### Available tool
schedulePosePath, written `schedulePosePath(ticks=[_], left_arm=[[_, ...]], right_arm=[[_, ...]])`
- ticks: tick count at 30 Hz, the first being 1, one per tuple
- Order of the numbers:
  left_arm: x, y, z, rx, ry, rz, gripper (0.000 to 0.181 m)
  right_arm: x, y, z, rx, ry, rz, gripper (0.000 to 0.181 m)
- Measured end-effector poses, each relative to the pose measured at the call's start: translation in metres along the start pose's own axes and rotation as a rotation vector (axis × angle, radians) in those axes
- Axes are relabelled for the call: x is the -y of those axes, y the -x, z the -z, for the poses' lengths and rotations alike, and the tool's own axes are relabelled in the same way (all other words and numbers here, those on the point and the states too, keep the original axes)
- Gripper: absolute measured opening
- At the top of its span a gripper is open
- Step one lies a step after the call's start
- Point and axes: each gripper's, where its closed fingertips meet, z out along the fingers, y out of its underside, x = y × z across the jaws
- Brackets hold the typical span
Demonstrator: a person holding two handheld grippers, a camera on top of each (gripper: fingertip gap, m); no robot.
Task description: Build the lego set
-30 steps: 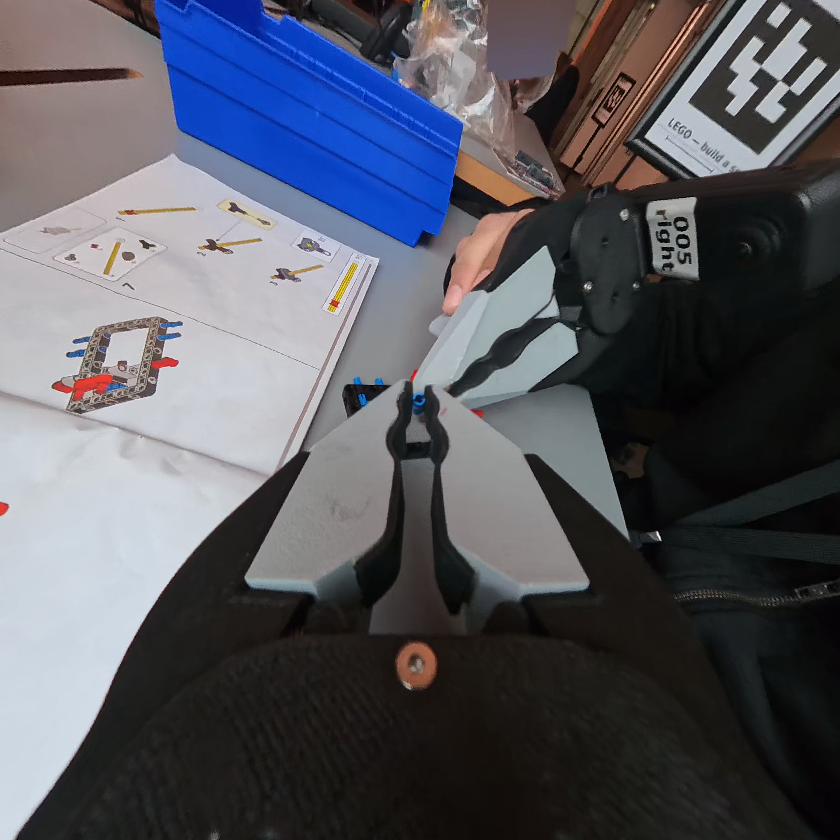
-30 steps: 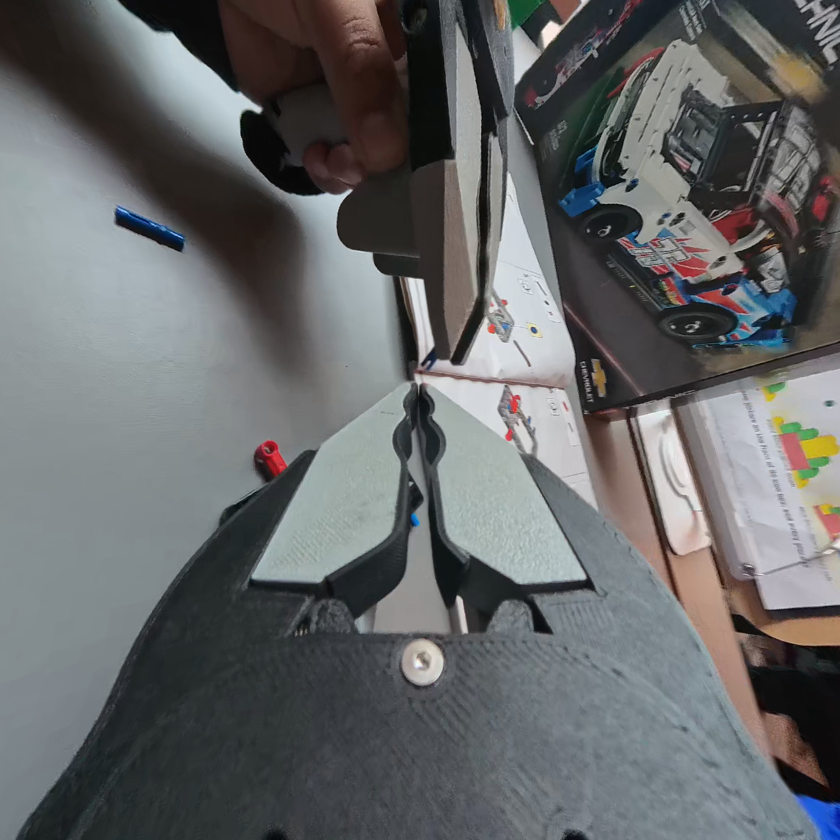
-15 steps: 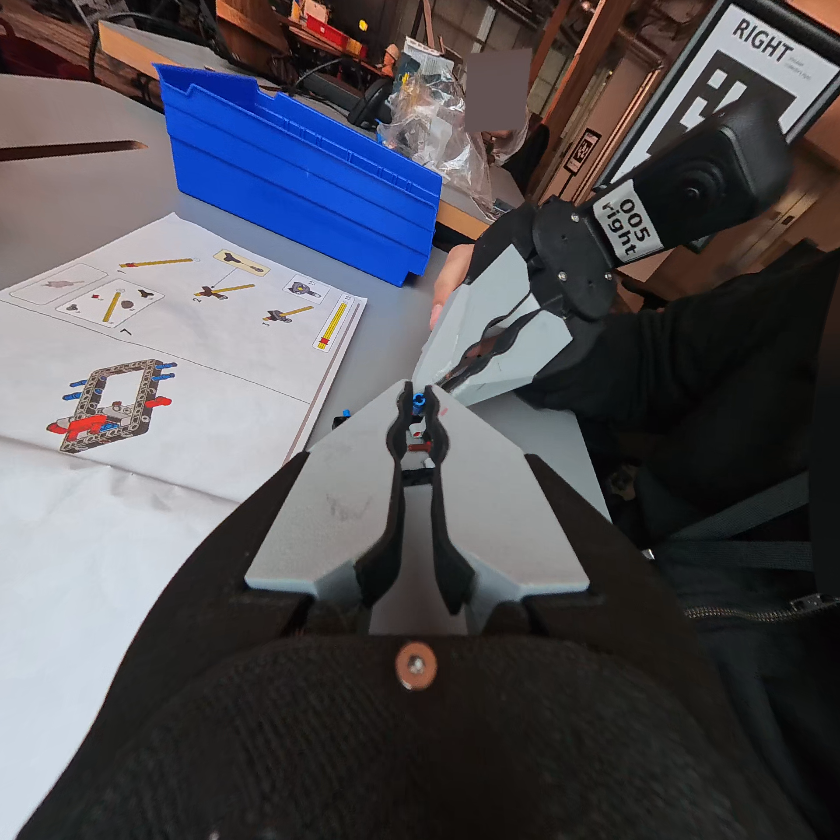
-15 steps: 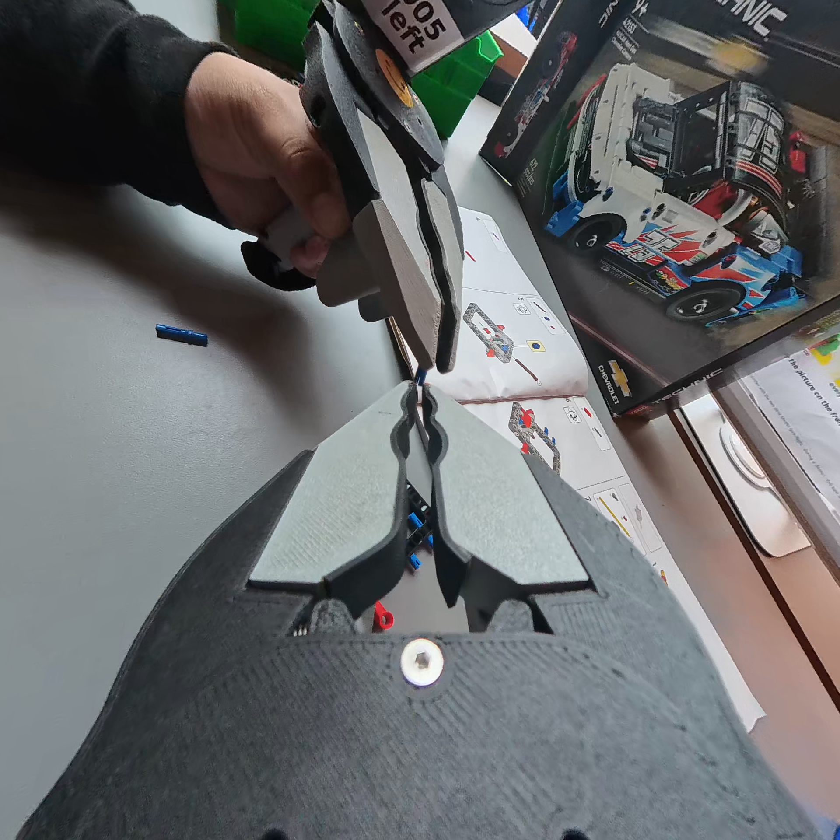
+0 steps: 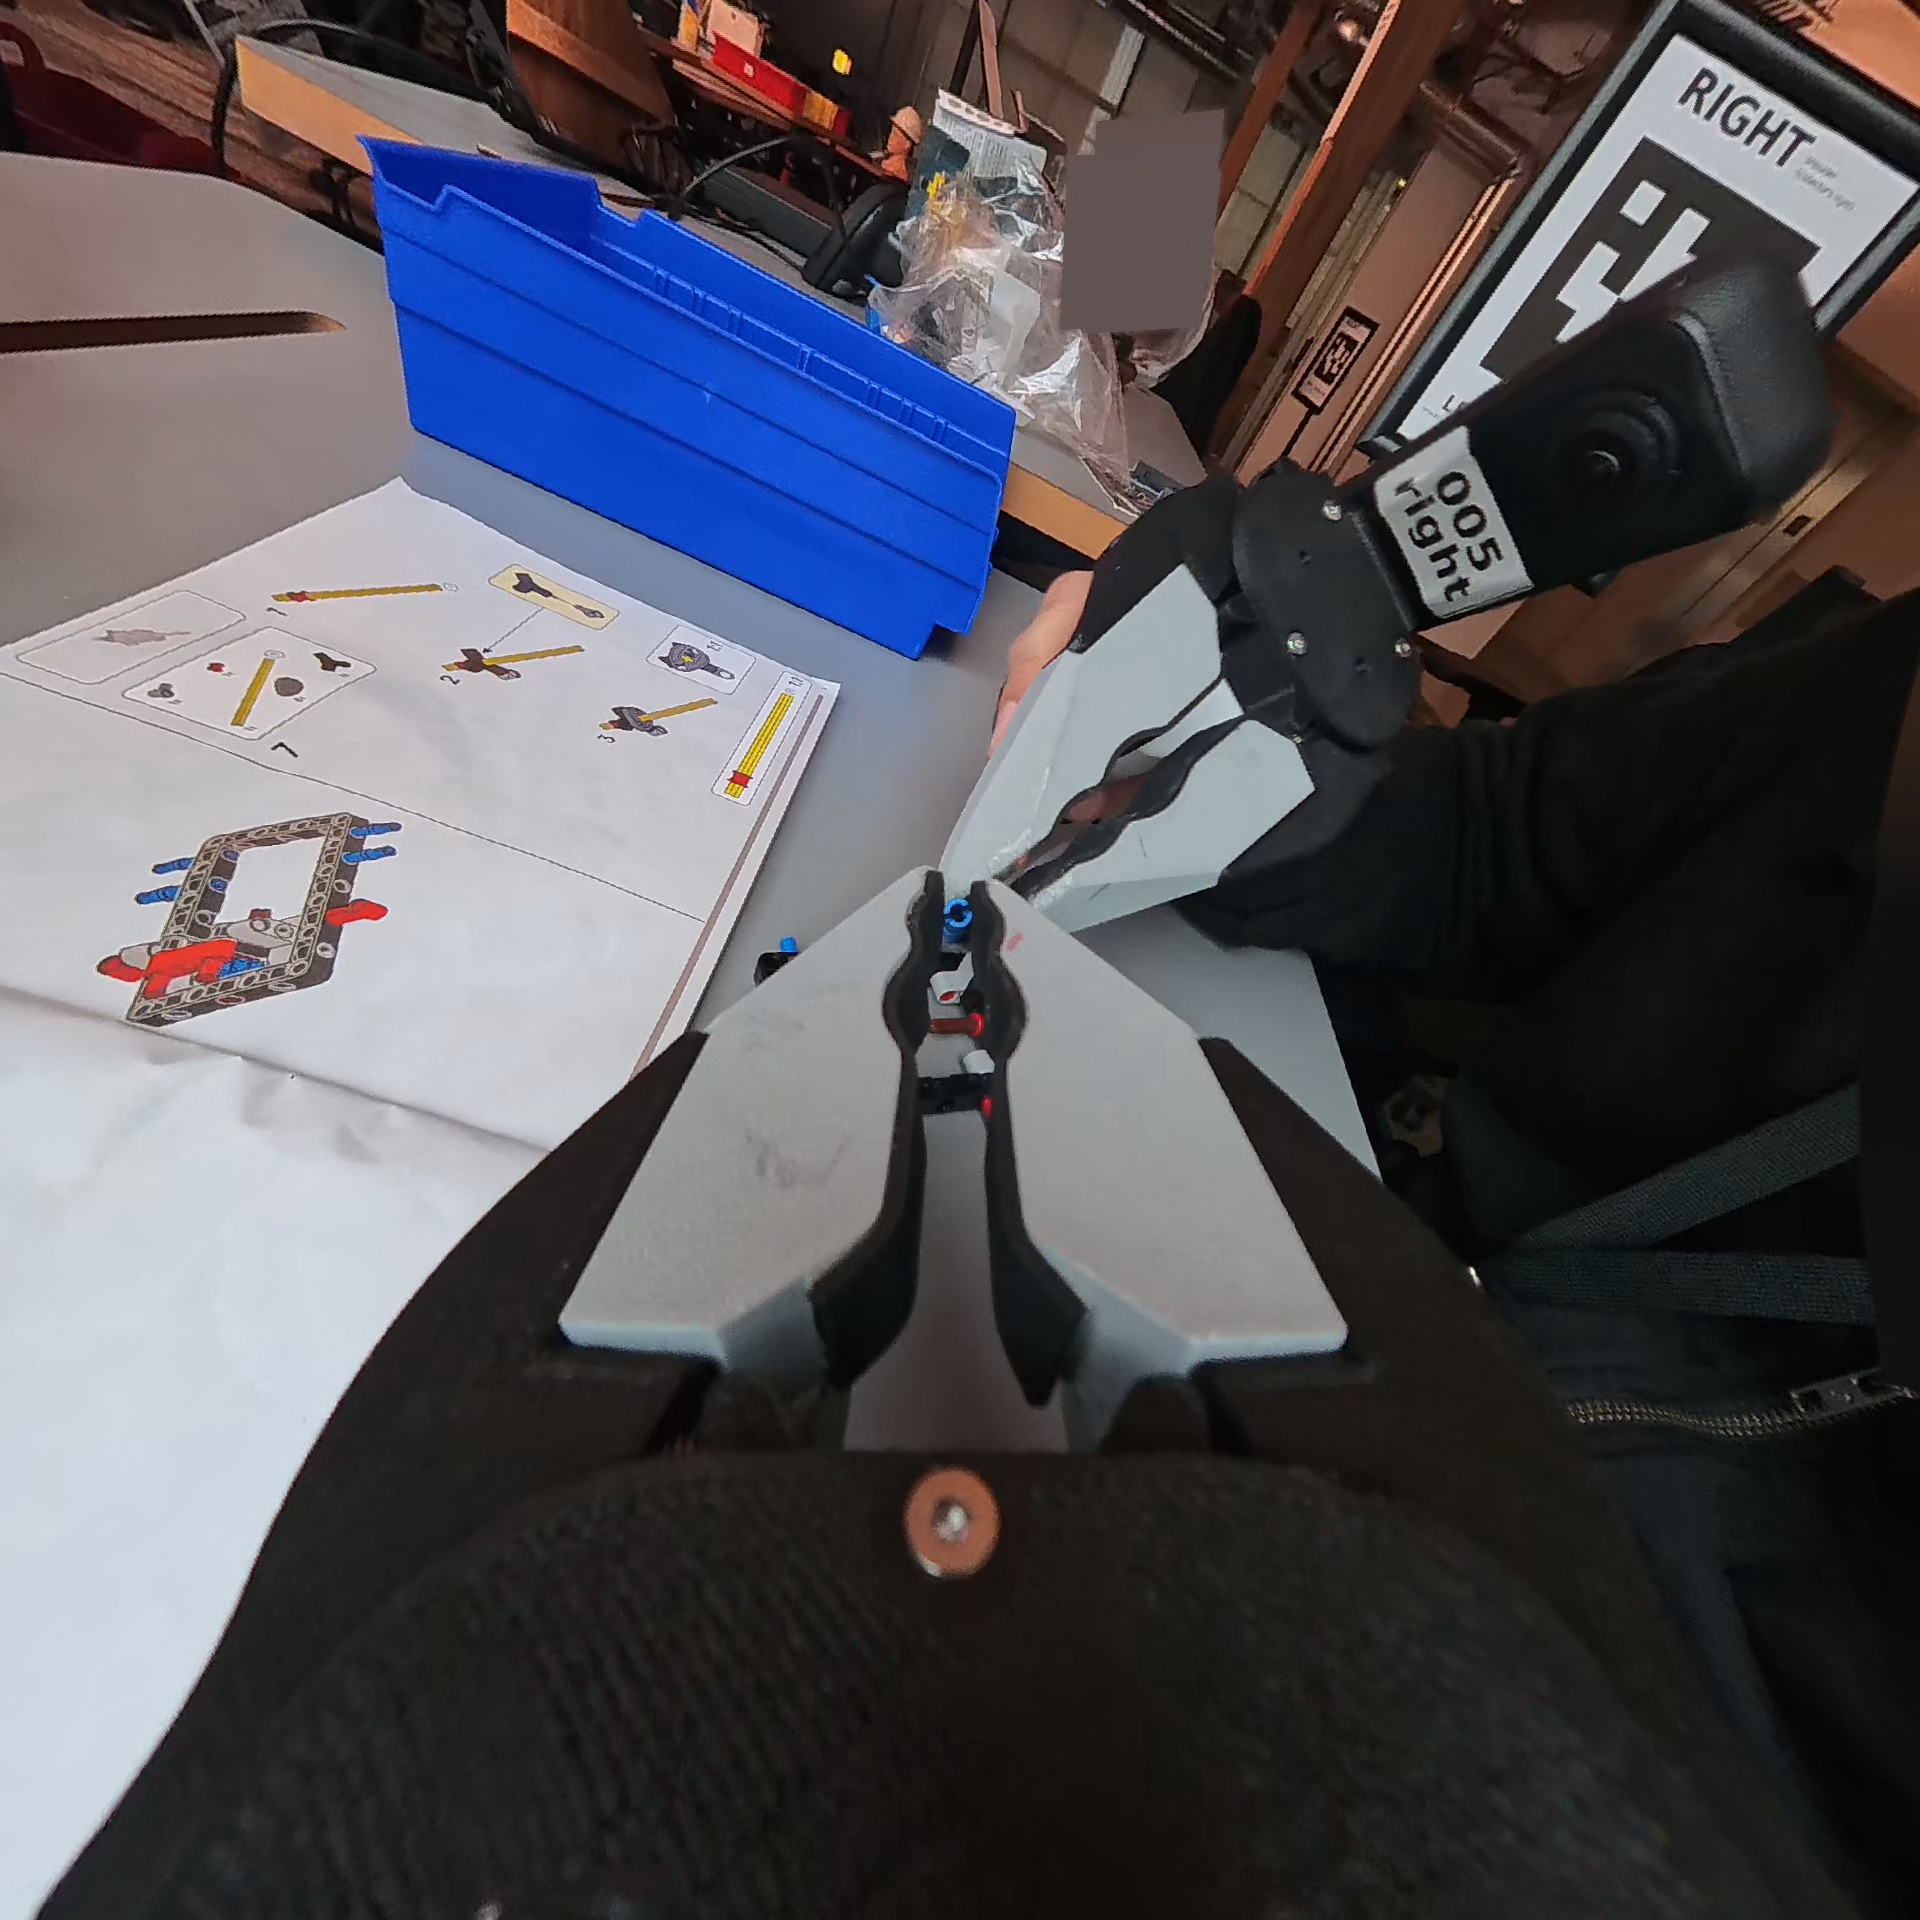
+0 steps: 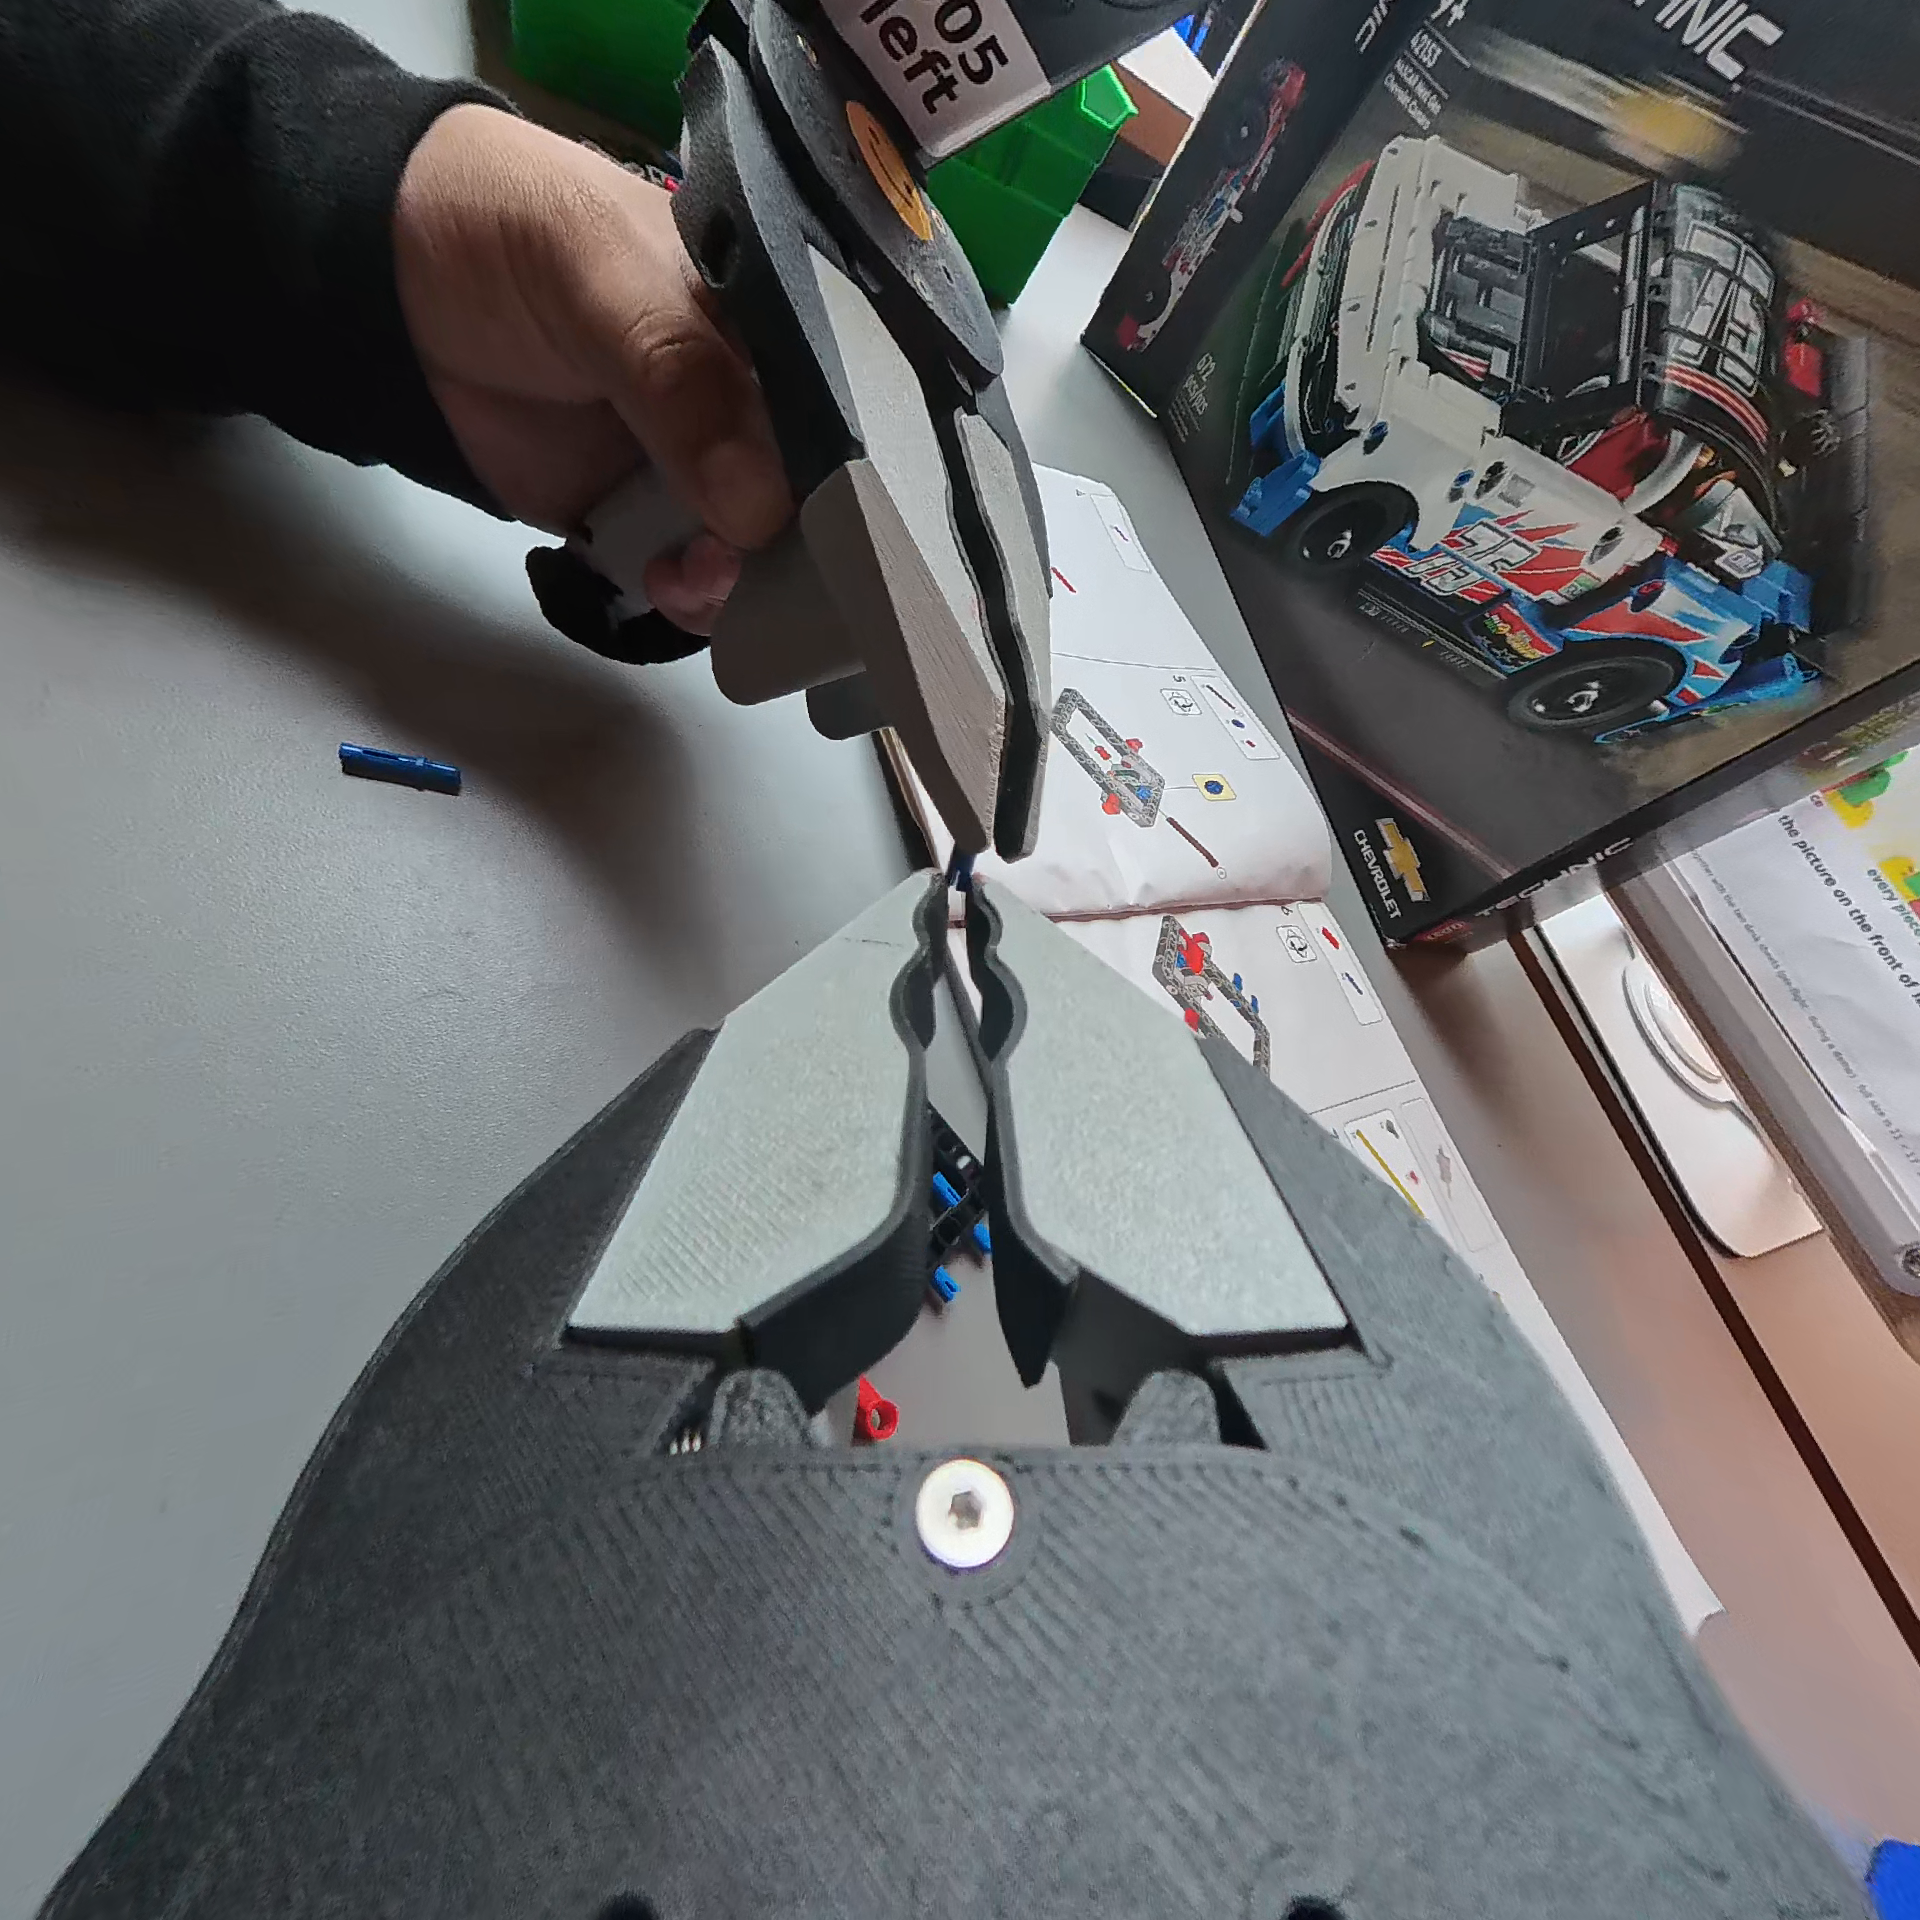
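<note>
My left gripper [image 5: 956, 902] is shut on a small blue pin [image 5: 956, 914], held above the table. The right wrist view shows this gripper [image 6: 1000, 836] pointing down, with the pin [image 6: 962, 869] sticking out of its tips. My right gripper [image 6: 958, 896] is shut, its tips right against the pin's free end. I cannot tell whether it grips the pin. It also shows in the left wrist view [image 5: 1023, 871]. Under both grippers lies a black lego frame [image 6: 951, 1195] with blue and red pins, seen through the finger gaps [image 5: 951, 1039].
An open instruction booklet [image 5: 364, 831] lies left of the frame. A blue bin [image 5: 707, 416] stands behind it. A loose blue pin [image 6: 400, 767] and a red pin [image 6: 873, 1413] lie on the grey table [image 6: 260, 1039]. The lego box [image 6: 1558, 416] and a green bin [image 6: 997, 187] stand farther off. Less than 4 cm separates the two grippers' tips.
Both grippers have lifted and tilted while staying tip to tip at the blue pin. The right gripper has swung round. The frame now shows lower in both finger gaps.
</note>
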Motion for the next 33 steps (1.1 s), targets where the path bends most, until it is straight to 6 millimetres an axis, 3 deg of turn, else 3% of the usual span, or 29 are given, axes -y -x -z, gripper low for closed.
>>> schedulePosePath(ticks=[13,25,33], left_arm=[[0.007,-0.001,0.002,-0.045,-0.073,0.1,0.003],[0.012,0.001,0.003,-0.106,-0.179,0.281,0.003],[0.016,-0.006,0.004,-0.155,-0.217,0.295,0.003]], right_arm=[[0.005,-0.005,0.003,-0.127,0.041,0.173,0.001],[0.008,-0.01,0.003,-0.197,0.033,0.224,0.001],[0.014,-0.01,0.01,-0.23,0.028,0.277,0.0]])
